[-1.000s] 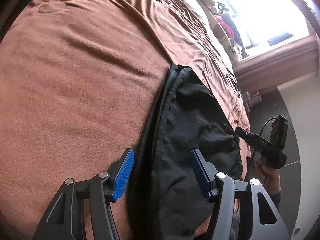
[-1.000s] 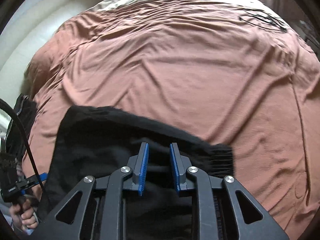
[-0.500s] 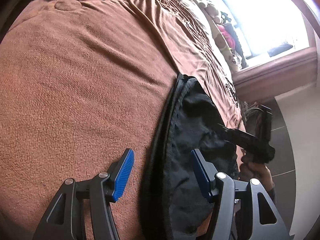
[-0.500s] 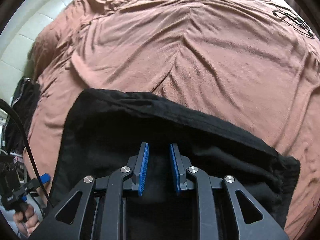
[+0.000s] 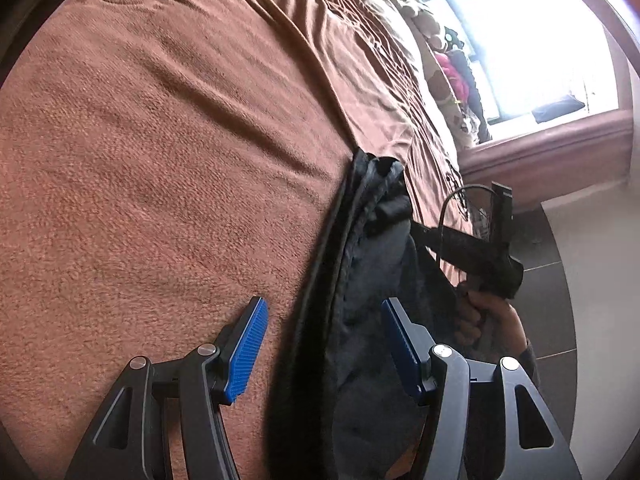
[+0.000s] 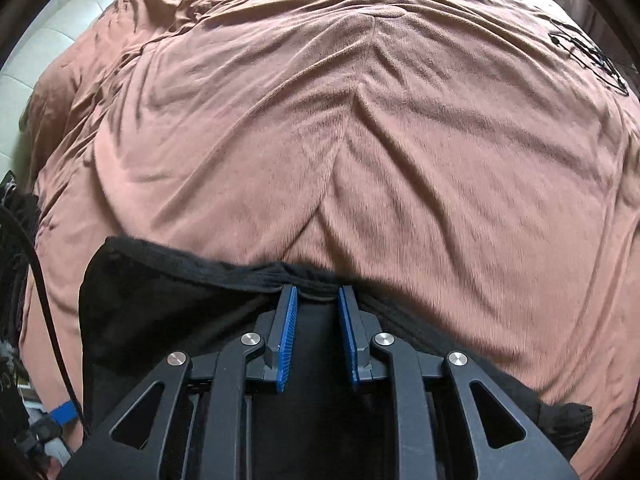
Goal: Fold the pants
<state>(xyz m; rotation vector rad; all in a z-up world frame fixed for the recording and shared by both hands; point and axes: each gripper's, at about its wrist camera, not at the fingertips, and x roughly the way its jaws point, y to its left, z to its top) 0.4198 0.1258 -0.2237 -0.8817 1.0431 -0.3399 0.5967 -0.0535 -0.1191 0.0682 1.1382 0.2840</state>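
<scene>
The black pants (image 6: 168,304) are lying on the brown blanket (image 6: 400,140). The right gripper (image 6: 317,300) is pinching their bunched edge between narrow jaws; the left gripper (image 5: 322,324) is hovering wide, straddling the pants' edge. No writing is readable.

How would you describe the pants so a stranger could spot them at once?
Start from the big brown blanket spread over the bed. Near its close edge lie the pants, the only black garment on the brown fleece, with a bunched edge pinched in the right tongs.
</scene>
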